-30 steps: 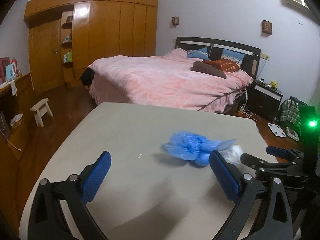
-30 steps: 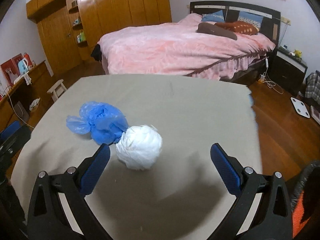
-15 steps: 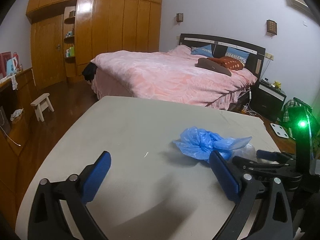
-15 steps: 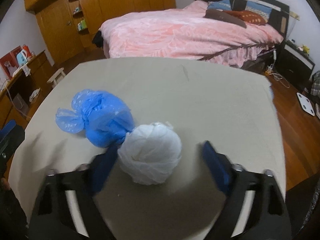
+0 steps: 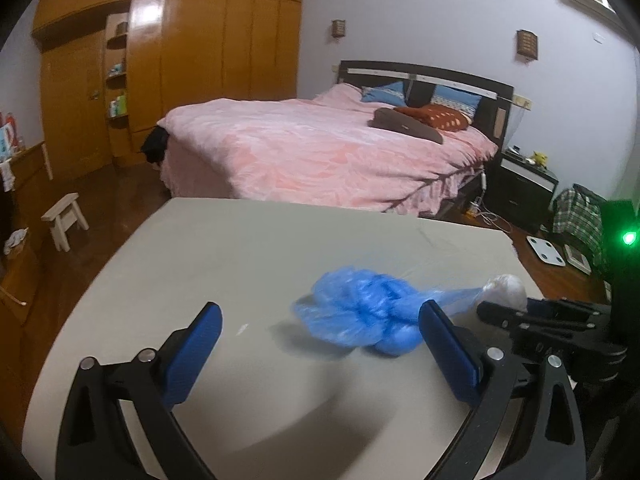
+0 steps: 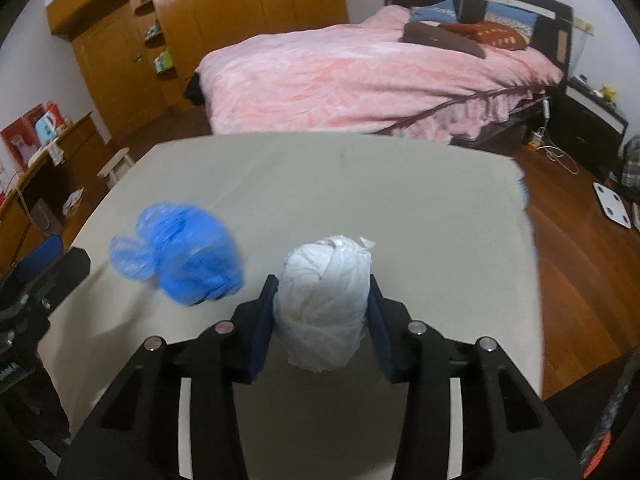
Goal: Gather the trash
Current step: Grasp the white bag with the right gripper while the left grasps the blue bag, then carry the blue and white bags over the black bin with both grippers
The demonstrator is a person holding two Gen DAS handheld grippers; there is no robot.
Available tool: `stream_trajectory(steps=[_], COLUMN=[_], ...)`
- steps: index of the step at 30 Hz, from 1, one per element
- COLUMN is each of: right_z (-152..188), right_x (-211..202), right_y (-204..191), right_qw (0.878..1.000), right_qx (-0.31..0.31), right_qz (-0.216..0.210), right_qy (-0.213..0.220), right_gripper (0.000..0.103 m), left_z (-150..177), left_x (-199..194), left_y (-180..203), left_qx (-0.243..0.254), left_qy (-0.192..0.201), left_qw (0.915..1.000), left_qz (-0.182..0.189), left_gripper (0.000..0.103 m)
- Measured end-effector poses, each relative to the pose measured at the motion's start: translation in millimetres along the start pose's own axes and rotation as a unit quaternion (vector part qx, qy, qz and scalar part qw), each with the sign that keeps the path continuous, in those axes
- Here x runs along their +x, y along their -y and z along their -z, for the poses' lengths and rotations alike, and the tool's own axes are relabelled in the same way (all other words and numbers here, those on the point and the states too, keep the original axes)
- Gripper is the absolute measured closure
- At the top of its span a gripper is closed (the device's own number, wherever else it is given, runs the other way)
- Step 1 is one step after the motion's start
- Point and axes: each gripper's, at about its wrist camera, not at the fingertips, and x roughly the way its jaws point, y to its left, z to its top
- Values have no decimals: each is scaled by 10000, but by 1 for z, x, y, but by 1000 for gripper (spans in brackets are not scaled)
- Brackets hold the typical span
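Note:
A white balled-up plastic bag (image 6: 324,312) sits on the beige table (image 6: 400,200) between the blue pads of my right gripper (image 6: 323,280). Its jaws are closing and both pads press the bag's sides, squeezing it narrow. A crumpled blue plastic bag (image 6: 188,256) lies just left of it. In the left wrist view the blue bag (image 5: 360,312) lies right in front of my left gripper (image 5: 320,312), close to the right finger. That gripper is open and nothing is between its pads. The white bag (image 5: 506,290) and the right gripper (image 5: 540,312) show at the right.
Beyond the table's far edge stands a bed with a pink cover (image 5: 320,148). A small wooden stool (image 5: 64,216) is on the floor at the left. A white scale (image 5: 546,250) and a dark nightstand (image 5: 528,188) are at the right. A small white scrap (image 5: 242,328) lies on the table.
My right gripper's jaws came in from wide open and now pinch the white bag. The left gripper moved closer to the blue bag, which now looks larger and nearer its right finger.

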Motion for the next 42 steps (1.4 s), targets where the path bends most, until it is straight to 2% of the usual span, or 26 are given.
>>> stream_trajectory(steps=[6,15,17,19,20,21,22,29,42], right_z=[-10,-6,-5,-5,-4,-4,-3,-1,3], right_x=[-2,2,2,2,2,1,0,-16,-81], right_y=[24,31,31,30,29,29,29,29,23], right_qw=[9998,9998,9998,9997,9997,9997,9997,9995,9980], right_qx=[141,184,208,229,239,248,256,291,212], right_qz=[131,66,47,33,26,17,8,-23,-141], right_qy=[84,30,12,6,7,9,13,125,573], right_gripper=[62,62,62,62,62,62,62,62,62], left_z=[-12,-7,-4,-2,-1,-1,-1,-3,-13], left_x=[38,88,92,95,96,95,94,75,-9], left_y=[19,34,36,38,40,41,42,46,55], left_qx=[35,108,138,176,207,240,259,250,158], left_qy=[-272,-985,-1145,-1242,-1260,-1251,-1235,-887,-280], left_qw=[9992,9947,9928,9908,9904,9903,9903,9943,9984], left_qz=[290,261,328,503,533,557,587,540,464], left_gripper=[6,7,18,39,43,51,55,72,76])
